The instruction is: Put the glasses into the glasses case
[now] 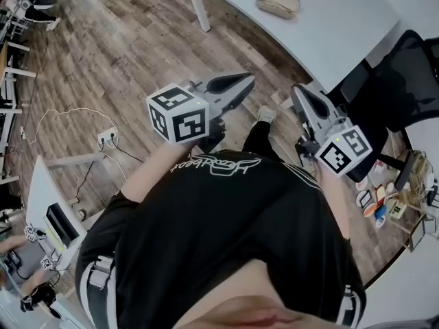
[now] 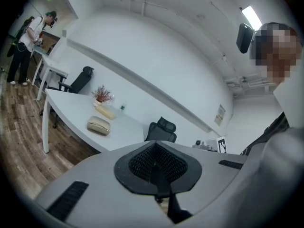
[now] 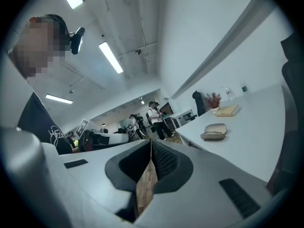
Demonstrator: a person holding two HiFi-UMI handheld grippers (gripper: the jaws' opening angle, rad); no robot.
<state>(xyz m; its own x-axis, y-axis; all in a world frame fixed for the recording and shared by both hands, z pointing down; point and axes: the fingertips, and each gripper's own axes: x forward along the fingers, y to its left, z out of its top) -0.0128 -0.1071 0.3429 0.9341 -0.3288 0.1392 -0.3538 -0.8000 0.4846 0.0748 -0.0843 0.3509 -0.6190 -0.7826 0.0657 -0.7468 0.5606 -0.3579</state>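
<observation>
A beige glasses case (image 1: 278,3) lies closed on the white table (image 1: 329,26) at the top of the head view. It also shows in the left gripper view (image 2: 99,125) and the right gripper view (image 3: 213,131). No glasses are in sight. I hold both grippers close to my body, over the wooden floor and well short of the table. The left gripper (image 1: 241,82) (image 2: 153,146) has its jaws together with nothing between them. The right gripper (image 1: 299,92) (image 3: 151,145) is shut and empty as well. Both point roughly level toward the table.
A black office chair (image 1: 401,81) stands at the right by the table edge. A yellowish block (image 2: 105,112) and a small plant (image 2: 101,94) sit beyond the case. A power strip with cables (image 1: 108,137) lies on the floor at left. Other people (image 2: 23,37) stand far off.
</observation>
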